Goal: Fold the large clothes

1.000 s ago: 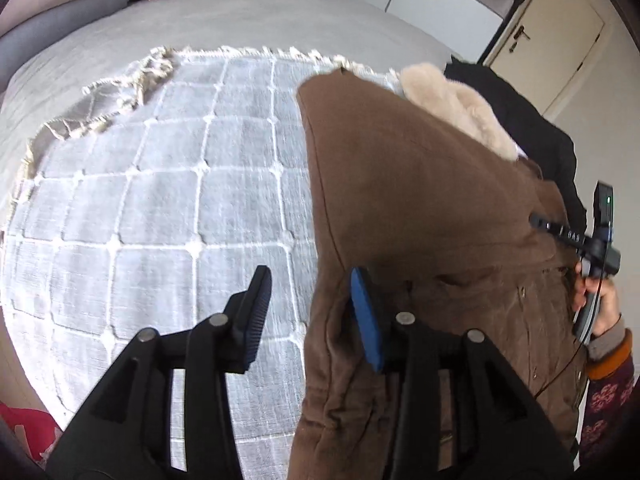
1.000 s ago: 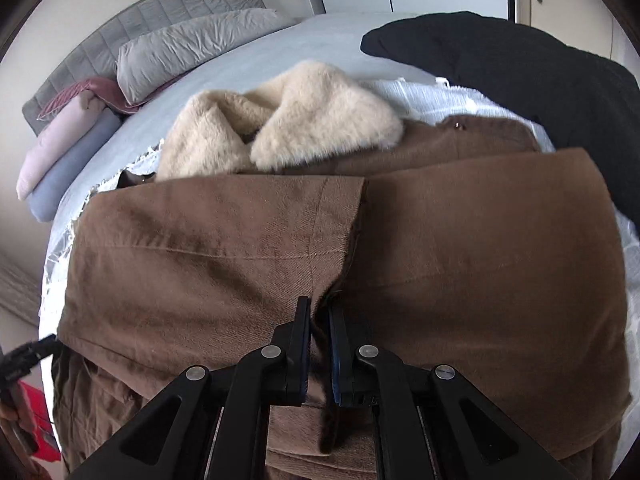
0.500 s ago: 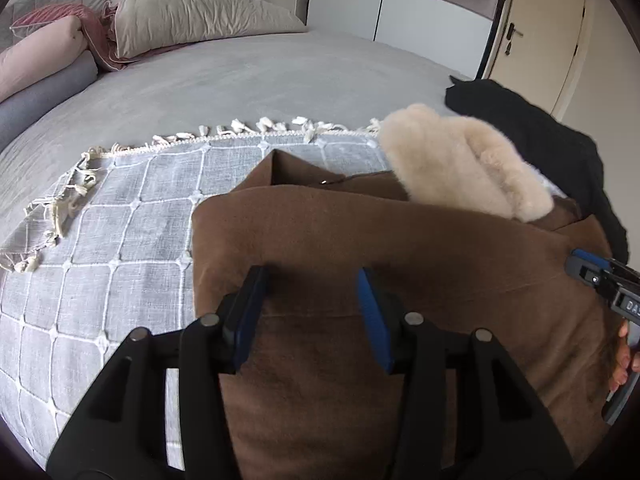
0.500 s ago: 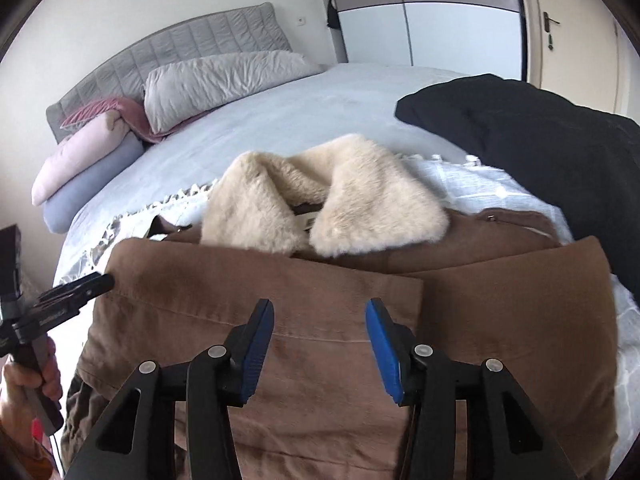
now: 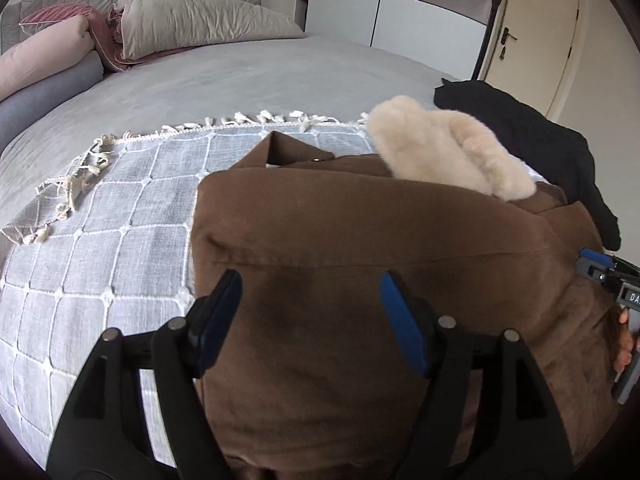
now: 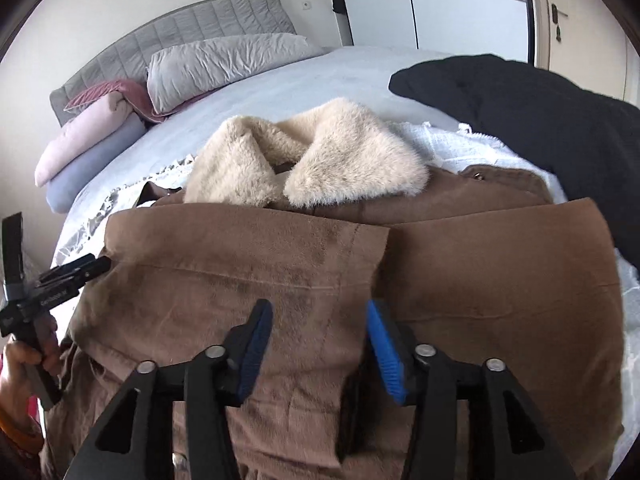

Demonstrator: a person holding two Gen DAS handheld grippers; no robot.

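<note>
A brown coat (image 5: 360, 248) (image 6: 480, 272) with a cream fur collar (image 5: 444, 152) (image 6: 320, 156) lies on a grey checked blanket (image 5: 112, 248) on the bed, both sleeves folded in over its front. My left gripper (image 5: 310, 308) is open and empty above the coat's left part. My right gripper (image 6: 320, 340) is open and empty above the middle, near the edge of the folded sleeve. The right gripper's tip shows at the right edge of the left wrist view (image 5: 600, 268); the left gripper shows at the left of the right wrist view (image 6: 52, 280).
A black garment (image 5: 540, 140) (image 6: 540, 112) lies to the right of the coat. Pillows and rolled covers (image 5: 168, 24) (image 6: 224, 64) are at the headboard. Grey bedspread (image 5: 240, 80) lies beyond the blanket. A wardrobe and a door (image 5: 532, 36) stand behind.
My right gripper has opened and let go of the coat fabric. Both grippers have lifted and drawn back from the coat, and both stand wider open.
</note>
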